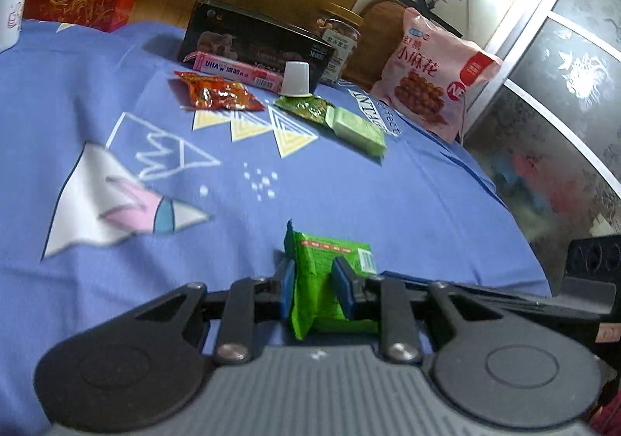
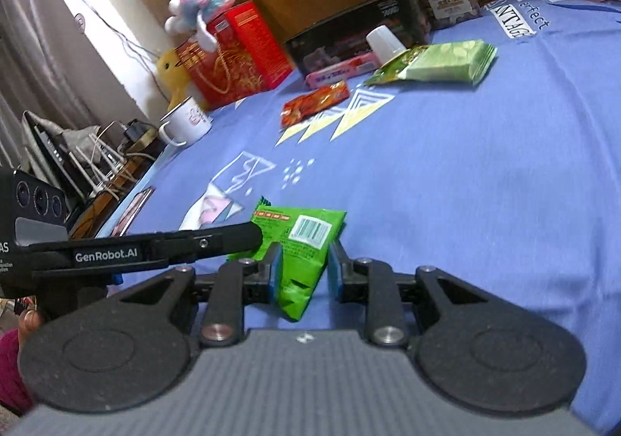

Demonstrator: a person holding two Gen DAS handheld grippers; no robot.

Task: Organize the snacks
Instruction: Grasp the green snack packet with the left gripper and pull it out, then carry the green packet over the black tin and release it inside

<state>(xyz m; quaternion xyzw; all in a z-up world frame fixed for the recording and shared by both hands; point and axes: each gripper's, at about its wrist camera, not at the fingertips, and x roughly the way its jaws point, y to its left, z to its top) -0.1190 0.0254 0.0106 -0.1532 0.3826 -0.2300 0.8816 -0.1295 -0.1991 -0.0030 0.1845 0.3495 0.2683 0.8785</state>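
A bright green snack packet [image 1: 326,281] [image 2: 299,242] hangs just above the blue patterned cloth [image 1: 349,195], and both grippers grip it. In the left wrist view my left gripper [image 1: 315,277] is shut on it, its blue pads pressing both faces. In the right wrist view my right gripper [image 2: 303,265] is shut on the packet's lower corner. The left gripper [image 2: 254,238] reaches in from the left and pinches the packet's upper left edge.
At the far side of the cloth lie an orange-red packet [image 1: 219,94], a pink box [image 1: 236,71], a black box [image 1: 256,40], a white cap [image 1: 295,78], two green packets [image 1: 357,131], a nut jar [image 1: 341,36] and a pink bag [image 1: 431,75]. A mug [image 2: 190,121] and red gift box [image 2: 236,52] stand left.
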